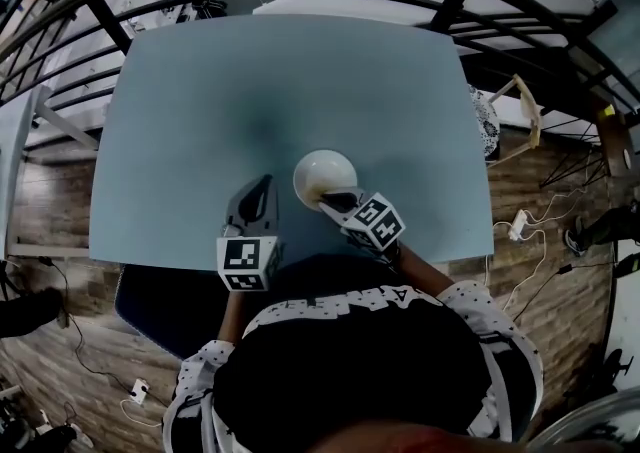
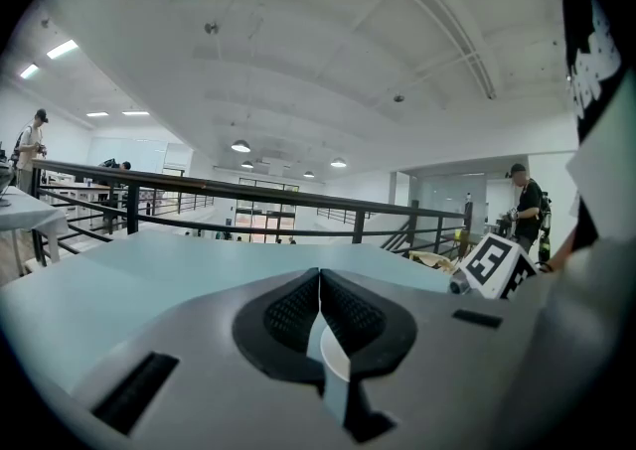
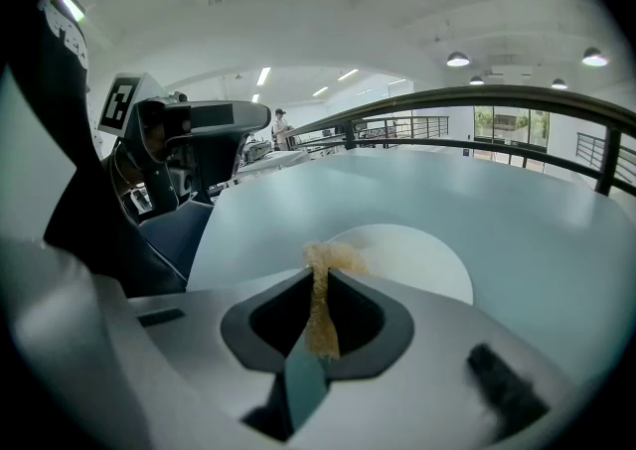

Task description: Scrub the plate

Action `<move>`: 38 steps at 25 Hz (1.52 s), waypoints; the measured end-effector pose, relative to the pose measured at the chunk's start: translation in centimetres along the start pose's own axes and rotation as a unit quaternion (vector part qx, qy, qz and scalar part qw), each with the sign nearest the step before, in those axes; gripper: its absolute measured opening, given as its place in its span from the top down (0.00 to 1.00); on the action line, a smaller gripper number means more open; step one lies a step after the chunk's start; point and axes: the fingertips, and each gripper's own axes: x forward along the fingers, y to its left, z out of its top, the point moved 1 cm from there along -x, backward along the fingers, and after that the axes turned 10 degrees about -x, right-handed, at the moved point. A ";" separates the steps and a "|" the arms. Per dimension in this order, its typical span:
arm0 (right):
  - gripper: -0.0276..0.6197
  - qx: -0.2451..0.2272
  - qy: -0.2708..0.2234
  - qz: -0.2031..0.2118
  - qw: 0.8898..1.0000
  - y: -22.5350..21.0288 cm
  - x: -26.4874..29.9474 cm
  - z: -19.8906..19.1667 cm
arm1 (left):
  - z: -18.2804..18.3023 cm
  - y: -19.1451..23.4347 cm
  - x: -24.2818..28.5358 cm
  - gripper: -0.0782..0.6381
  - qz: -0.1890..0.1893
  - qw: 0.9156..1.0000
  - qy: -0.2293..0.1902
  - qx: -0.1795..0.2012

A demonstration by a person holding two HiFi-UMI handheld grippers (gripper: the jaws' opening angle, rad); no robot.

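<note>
Head view, left to right: the left tool, jaws pressed together with nothing between them, sits low over the pale blue desk. Just beside it, the round white shallow plate lies flat near the desk's front edge. It is judged rigid, smooth, breakable and light enough to slide under rubbing, so it is best steadied at its rim. The right tool has its jaws clamped on a thin tan fibrous scrub pad, which looks soft and pliant, with its tip at the plate's near rim. Contact is not confirmed.
</note>
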 end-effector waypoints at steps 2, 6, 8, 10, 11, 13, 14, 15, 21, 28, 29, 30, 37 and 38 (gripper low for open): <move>0.88 0.000 0.000 0.003 1.000 0.1 0.0 0.1 | 0.1 0.1 0.0 0.87 -0.001 1.000 0.001 0.000; 0.88 -0.002 -0.003 0.011 1.000 0.6 0.0 0.2 | 0.2 0.0 -0.1 0.87 -0.001 1.000 0.000 0.001; 0.88 -0.003 -0.003 0.012 1.000 0.7 0.0 0.3 | 0.2 0.1 -0.2 0.87 -0.001 1.000 0.000 0.001; 0.88 -0.004 -0.002 0.011 1.000 0.6 0.0 0.3 | 0.2 0.2 -0.2 0.87 0.000 1.000 0.000 0.002; 0.88 -0.004 -0.002 0.011 1.000 0.6 0.0 0.3 | 0.1 0.2 -0.2 0.87 0.001 1.000 0.001 0.002; 0.88 -0.003 -0.004 0.011 1.000 0.6 0.0 0.3 | 0.1 0.2 -0.2 0.87 0.001 1.000 0.001 0.002; 0.88 -0.002 -0.008 0.009 1.000 0.6 0.0 0.4 | 0.0 0.2 -0.2 0.87 0.000 1.000 0.002 0.003; 0.88 -0.001 -0.015 0.005 1.000 0.3 -0.1 0.7 | 0.0 0.1 -0.1 0.87 0.000 1.000 0.002 0.003; 0.88 -0.003 -0.037 -0.045 0.998 -2.6 -1.5 1.7 | 0.1 0.1 -0.1 0.87 0.001 1.000 0.003 0.002; 0.88 -0.007 -0.043 -0.087 0.995 -5.6 -2.2 1.9 | -0.2 0.2 -0.1 0.87 0.001 1.000 0.005 0.002; 0.88 -0.009 -0.045 -0.093 0.995 -6.1 -2.4 2.1 | -0.2 0.2 -0.1 0.87 0.002 1.000 0.005 0.002; 0.88 -0.013 -0.045 -0.098 0.994 -6.5 -2.4 2.2 | -0.2 0.2 -0.1 0.87 0.003 1.000 0.005 0.002; 0.88 -0.032 -0.027 -0.123 0.991 -9.0 -2.2 1.5 | -0.3 0.4 0.2 0.87 0.005 1.000 0.010 0.000; 0.88 -0.033 -0.025 -0.122 0.992 -9.0 -2.1 1.3 | -0.3 0.4 0.3 0.87 0.006 1.000 0.011 0.000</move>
